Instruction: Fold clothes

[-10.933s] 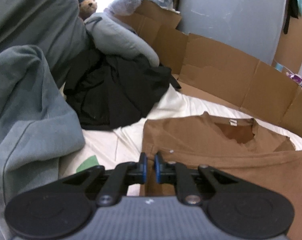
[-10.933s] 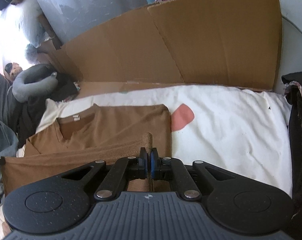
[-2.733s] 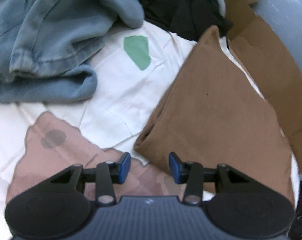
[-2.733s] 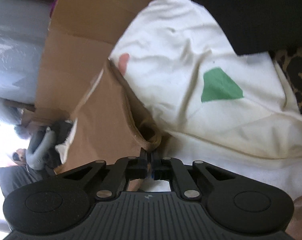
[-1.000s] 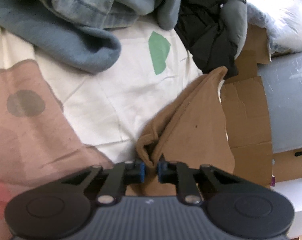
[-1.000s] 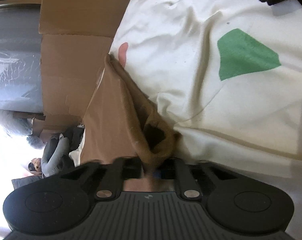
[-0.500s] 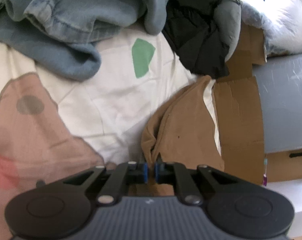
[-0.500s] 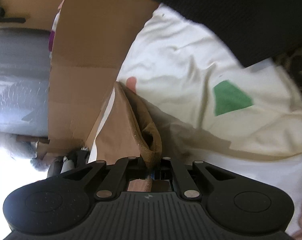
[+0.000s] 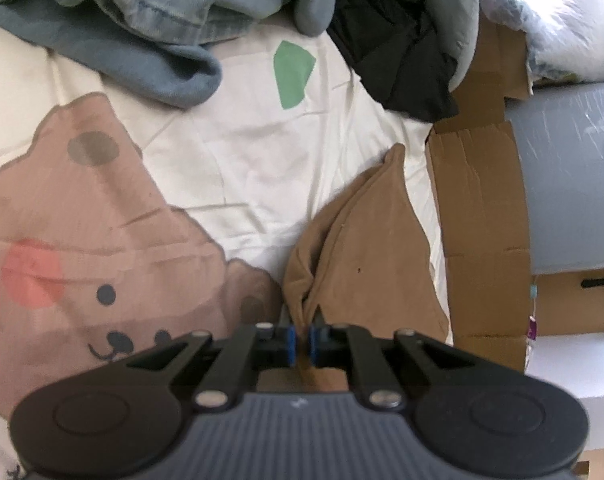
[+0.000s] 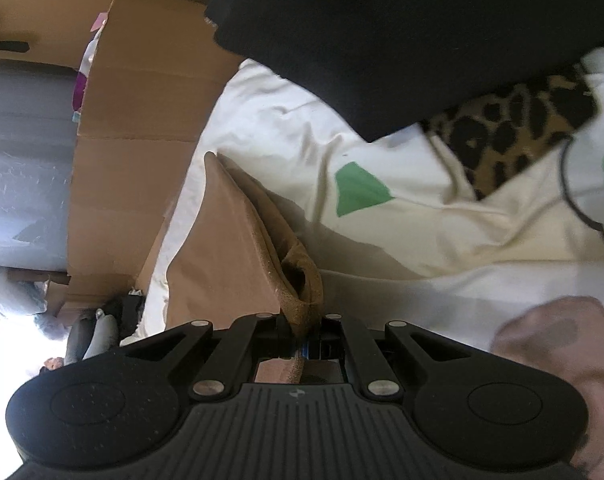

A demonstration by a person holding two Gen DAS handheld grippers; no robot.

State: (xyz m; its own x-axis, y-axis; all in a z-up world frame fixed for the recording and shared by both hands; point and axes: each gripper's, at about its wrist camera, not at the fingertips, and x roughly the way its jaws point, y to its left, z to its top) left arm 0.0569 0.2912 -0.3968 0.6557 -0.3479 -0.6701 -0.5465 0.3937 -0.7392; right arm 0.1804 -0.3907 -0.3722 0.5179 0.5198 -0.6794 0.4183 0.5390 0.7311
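Pinching the brown shirt point(image 9: 366, 256), the left gripper point(image 9: 300, 340) clamps one corner. The right gripper point(image 10: 306, 340) clamps another, above the sheet point(image 9: 253, 160).

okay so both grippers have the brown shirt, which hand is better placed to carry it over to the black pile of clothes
Probably the left. The left gripper and right gripper both pinch the brown shirt, but the black clothes lie straight ahead in the left wrist view.
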